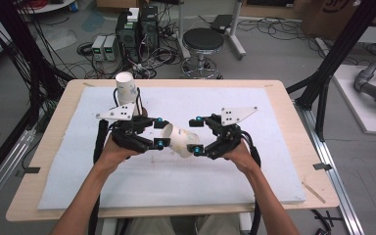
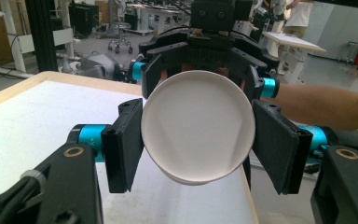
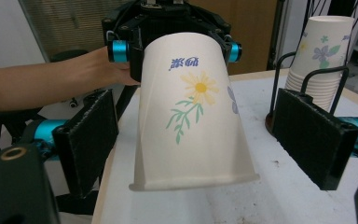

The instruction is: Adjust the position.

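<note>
A paper cup (image 1: 180,139) with a flower print lies on its side in the air above the white board (image 1: 225,181). My left gripper (image 1: 160,132) is shut on its narrow base. In the left gripper view, the white base (image 2: 196,130) sits pinched between the two black pads of the left gripper (image 2: 198,144). My right gripper (image 1: 193,135) faces it from the other side. Its jaws stand open around the cup's wide rim end, and in the right gripper view both pads (image 3: 88,140) are apart from the cup (image 3: 191,116).
A stack of matching cups (image 1: 126,88) stands in a black wire holder at the board's back left, also seen as the cup stack (image 3: 324,56). The board covers most of a wooden table (image 1: 54,161). A stool (image 1: 203,41) and computer boxes (image 1: 137,29) sit on the floor beyond.
</note>
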`<state>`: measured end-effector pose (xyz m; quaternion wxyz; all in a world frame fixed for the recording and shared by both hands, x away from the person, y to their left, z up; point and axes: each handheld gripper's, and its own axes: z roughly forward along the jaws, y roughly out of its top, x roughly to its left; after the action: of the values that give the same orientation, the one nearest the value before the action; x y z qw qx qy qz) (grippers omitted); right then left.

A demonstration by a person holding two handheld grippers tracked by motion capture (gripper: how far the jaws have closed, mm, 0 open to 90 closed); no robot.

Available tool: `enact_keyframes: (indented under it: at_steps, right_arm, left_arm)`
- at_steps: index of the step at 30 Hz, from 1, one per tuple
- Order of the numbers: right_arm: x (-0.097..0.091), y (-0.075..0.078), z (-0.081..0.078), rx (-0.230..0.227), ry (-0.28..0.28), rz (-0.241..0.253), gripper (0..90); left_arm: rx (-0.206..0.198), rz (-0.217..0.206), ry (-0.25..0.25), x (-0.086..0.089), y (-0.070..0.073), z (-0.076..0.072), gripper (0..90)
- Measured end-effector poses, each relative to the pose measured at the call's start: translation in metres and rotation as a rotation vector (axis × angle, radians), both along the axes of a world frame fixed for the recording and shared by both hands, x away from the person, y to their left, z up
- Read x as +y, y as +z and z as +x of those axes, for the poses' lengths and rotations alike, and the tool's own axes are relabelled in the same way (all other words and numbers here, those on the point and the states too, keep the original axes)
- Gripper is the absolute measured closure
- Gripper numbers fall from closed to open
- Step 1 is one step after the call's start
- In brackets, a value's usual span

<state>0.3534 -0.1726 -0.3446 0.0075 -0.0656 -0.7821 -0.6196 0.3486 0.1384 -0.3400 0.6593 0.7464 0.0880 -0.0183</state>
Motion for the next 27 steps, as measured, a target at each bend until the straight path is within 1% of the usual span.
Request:
enact_keyframes:
  at_steps: [5,13,15,25,26,27]
  right_arm:
    - [0.007,-0.002,0.001,0.005,0.019,0.001,15.0]
    - [0.014,-0.005,0.002,0.015,0.045,-0.007,15.1]
    - [0.017,-0.006,0.001,0.018,0.055,-0.013,15.0]
    - [0.024,-0.009,0.002,0.02,0.071,-0.025,15.1]
    - [0.025,-0.01,0.002,0.029,0.072,-0.033,15.1]
    - [0.026,-0.01,0.002,0.027,0.075,-0.032,15.1]
  left_arm:
    - [0.0,-0.014,-0.007,-0.002,0.0,0.0,36.9]
    - [-0.004,-0.021,-0.017,-0.003,0.001,-0.001,36.8]
    - [0.0,-0.027,-0.017,-0.004,0.001,-0.002,36.9]
    - [0.0,-0.042,-0.022,-0.003,0.003,-0.003,36.9]
    - [-0.001,-0.042,-0.026,-0.003,0.003,-0.003,36.9]
    - [-0.001,-0.045,-0.026,-0.003,0.003,-0.003,36.9]
